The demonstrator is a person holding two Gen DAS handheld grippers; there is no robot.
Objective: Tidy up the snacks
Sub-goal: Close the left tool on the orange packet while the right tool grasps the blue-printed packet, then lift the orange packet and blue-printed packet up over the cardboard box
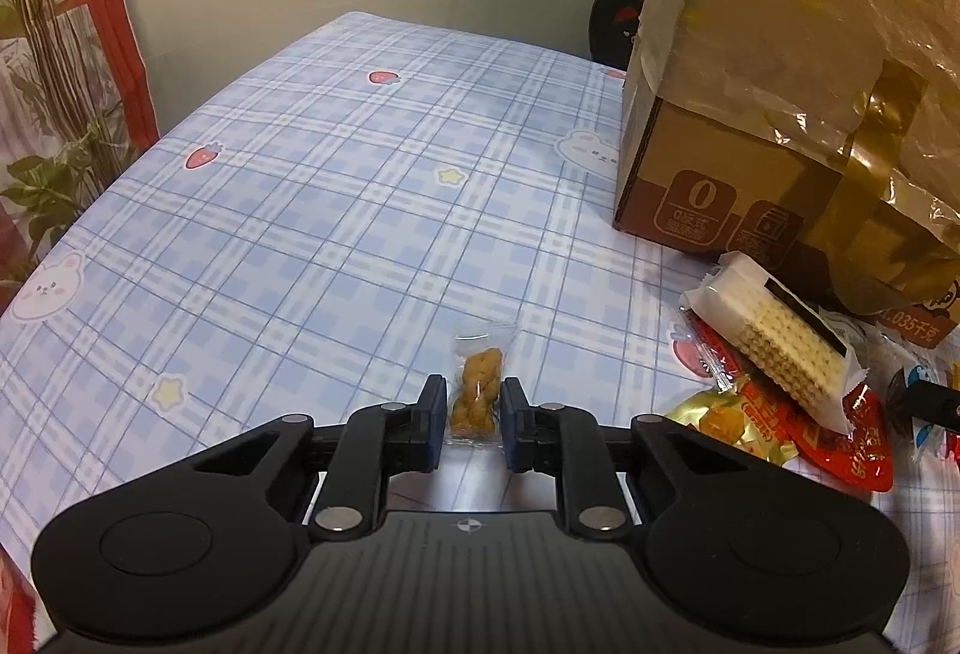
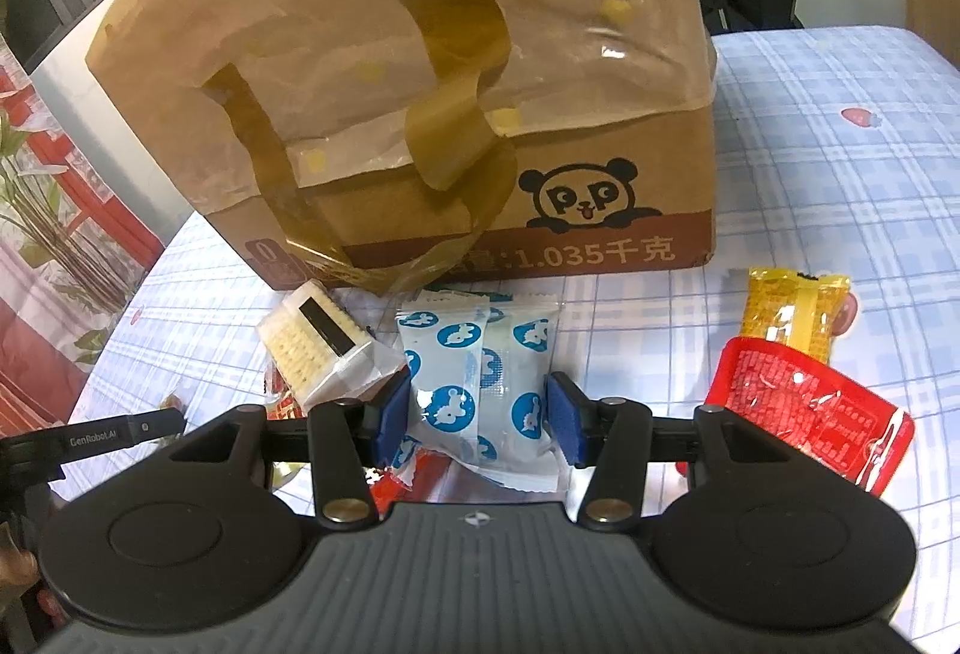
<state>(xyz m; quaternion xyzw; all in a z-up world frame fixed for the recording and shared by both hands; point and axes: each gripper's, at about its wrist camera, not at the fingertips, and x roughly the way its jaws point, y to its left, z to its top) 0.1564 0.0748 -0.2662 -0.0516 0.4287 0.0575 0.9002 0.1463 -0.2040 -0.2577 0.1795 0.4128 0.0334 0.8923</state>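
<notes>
I judge sorting is mid-step: my left hand-held gripper (image 1: 474, 414) brackets the twisted-biscuit packet (image 1: 477, 396) on the tabletop (image 1: 300, 210), unclenched, my right hand-held gripper (image 2: 480, 417) straddles the blue-and-white packet (image 2: 480, 384) beside the carton (image 2: 420, 114), unclenched; next, closing squarely.

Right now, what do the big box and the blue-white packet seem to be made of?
Big box: brown corrugated cardboard, matte with printed panda, partly draped in thin glossy clear film. Blue-white packet between the right fingers: probably plastic wrapper, slightly shiny, crinkled, with a crimped edge.
</notes>
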